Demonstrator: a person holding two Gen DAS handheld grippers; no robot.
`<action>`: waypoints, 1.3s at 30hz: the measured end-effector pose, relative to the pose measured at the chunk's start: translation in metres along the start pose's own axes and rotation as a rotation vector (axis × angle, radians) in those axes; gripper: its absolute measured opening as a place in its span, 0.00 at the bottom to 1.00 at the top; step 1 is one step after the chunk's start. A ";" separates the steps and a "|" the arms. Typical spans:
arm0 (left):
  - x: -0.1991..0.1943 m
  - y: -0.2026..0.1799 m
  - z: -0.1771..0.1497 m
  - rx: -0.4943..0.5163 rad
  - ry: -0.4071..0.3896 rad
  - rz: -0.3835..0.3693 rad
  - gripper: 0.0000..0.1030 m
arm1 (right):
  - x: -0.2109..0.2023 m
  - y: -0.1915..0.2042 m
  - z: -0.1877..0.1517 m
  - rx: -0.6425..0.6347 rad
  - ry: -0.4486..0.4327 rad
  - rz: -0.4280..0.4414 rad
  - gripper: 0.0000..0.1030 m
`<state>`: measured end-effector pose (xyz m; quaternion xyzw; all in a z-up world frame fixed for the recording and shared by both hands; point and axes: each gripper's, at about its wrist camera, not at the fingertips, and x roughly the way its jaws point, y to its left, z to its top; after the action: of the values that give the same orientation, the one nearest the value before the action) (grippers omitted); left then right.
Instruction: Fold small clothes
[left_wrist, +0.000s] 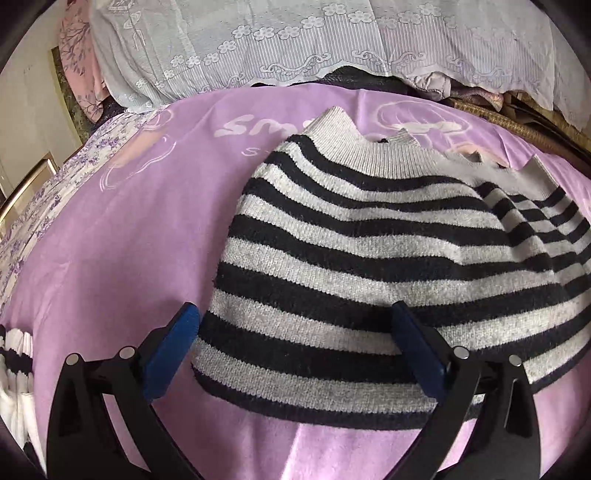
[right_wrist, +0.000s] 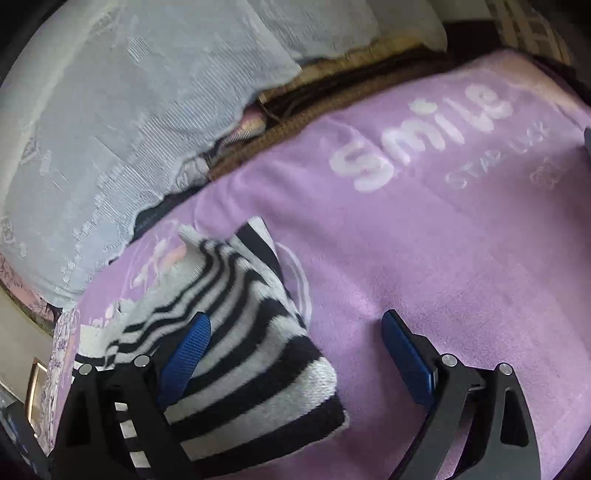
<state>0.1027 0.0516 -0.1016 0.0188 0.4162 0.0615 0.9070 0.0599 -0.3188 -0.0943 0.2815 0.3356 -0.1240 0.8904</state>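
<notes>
A small black-and-grey striped sweater (left_wrist: 354, 258) lies folded on a purple blanket (left_wrist: 122, 240), its grey collar toward the far side. My left gripper (left_wrist: 295, 314) is open and hovers over the sweater's near left corner, one blue pad off its left edge, the other over the stripes. In the right wrist view the sweater (right_wrist: 240, 332) lies at the lower left. My right gripper (right_wrist: 295, 325) is open over its right edge, left pad above the stripes, right pad above bare blanket (right_wrist: 443, 240).
A white lace cloth (left_wrist: 295, 40) covers things behind the blanket, with a woven brown edge (right_wrist: 295, 122) beside it. A black-and-white striped garment (left_wrist: 14, 362) lies at the far left. A floral sheet (left_wrist: 44, 206) borders the blanket's left side.
</notes>
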 end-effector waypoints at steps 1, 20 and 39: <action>0.000 0.003 0.001 -0.016 0.009 -0.014 0.96 | -0.002 0.002 0.000 -0.010 -0.006 -0.004 0.92; 0.000 -0.069 0.011 0.069 -0.020 -0.061 0.96 | 0.000 0.066 -0.022 -0.304 0.031 0.066 0.94; 0.000 -0.062 0.008 0.032 -0.031 -0.095 0.96 | 0.001 0.073 -0.027 -0.343 0.030 0.057 0.97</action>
<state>0.1150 -0.0101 -0.1017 0.0147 0.4033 0.0114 0.9149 0.0762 -0.2438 -0.0816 0.1364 0.3569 -0.0355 0.9235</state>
